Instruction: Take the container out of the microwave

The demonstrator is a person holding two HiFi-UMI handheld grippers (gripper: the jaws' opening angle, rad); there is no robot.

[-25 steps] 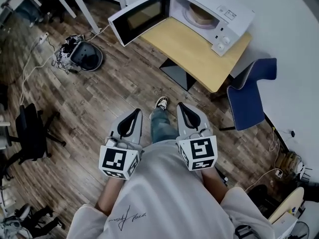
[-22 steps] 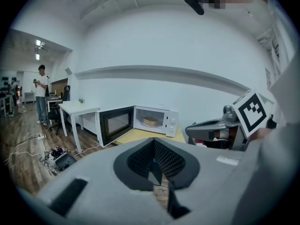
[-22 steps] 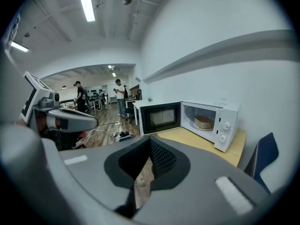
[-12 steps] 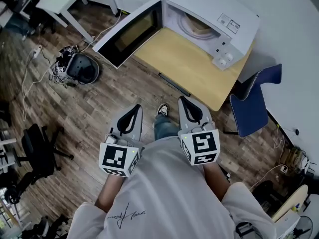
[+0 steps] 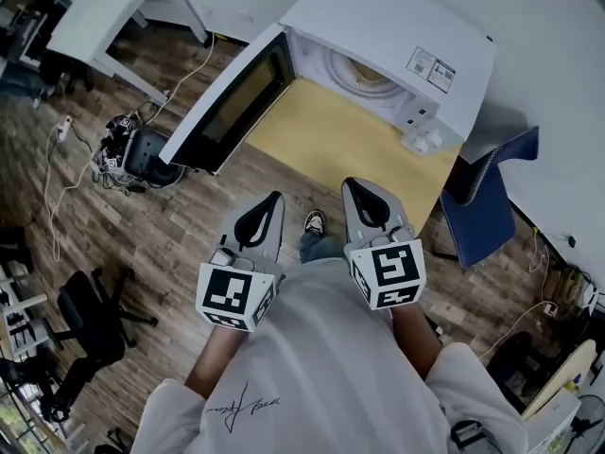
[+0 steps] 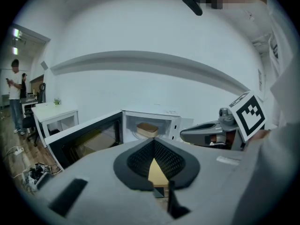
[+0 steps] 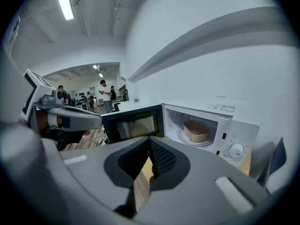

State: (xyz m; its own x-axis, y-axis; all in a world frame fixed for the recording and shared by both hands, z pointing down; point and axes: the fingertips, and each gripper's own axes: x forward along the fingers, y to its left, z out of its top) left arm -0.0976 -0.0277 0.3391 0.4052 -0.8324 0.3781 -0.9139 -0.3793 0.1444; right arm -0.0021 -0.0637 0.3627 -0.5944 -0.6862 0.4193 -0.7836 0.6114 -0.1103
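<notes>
The white microwave [image 5: 397, 36] stands on a wooden table [image 5: 321, 140] with its door [image 5: 227, 102] swung wide open to the left. Inside, a tan container [image 5: 364, 67] rests on the turntable; it also shows in the left gripper view [image 6: 147, 129] and the right gripper view [image 7: 196, 130]. Both grippers are held side by side close to the person's chest, well short of the table and pointing at the microwave. My left gripper [image 5: 274, 197] is shut and empty. My right gripper [image 5: 350, 183] has just been opening by a sliver; its tips still look together, with nothing between them.
A blue chair [image 5: 492, 197] stands right of the table. On the wooden floor to the left lie cables and a dark round object [image 5: 142, 145], with a black office chair [image 5: 90, 315] nearer. A white desk [image 5: 113, 17] is far left. People [image 7: 107, 95] stand in the background.
The microwave and table have grown larger and nearer in the head view. Both grippers have come forward with the person, still side by side.
</notes>
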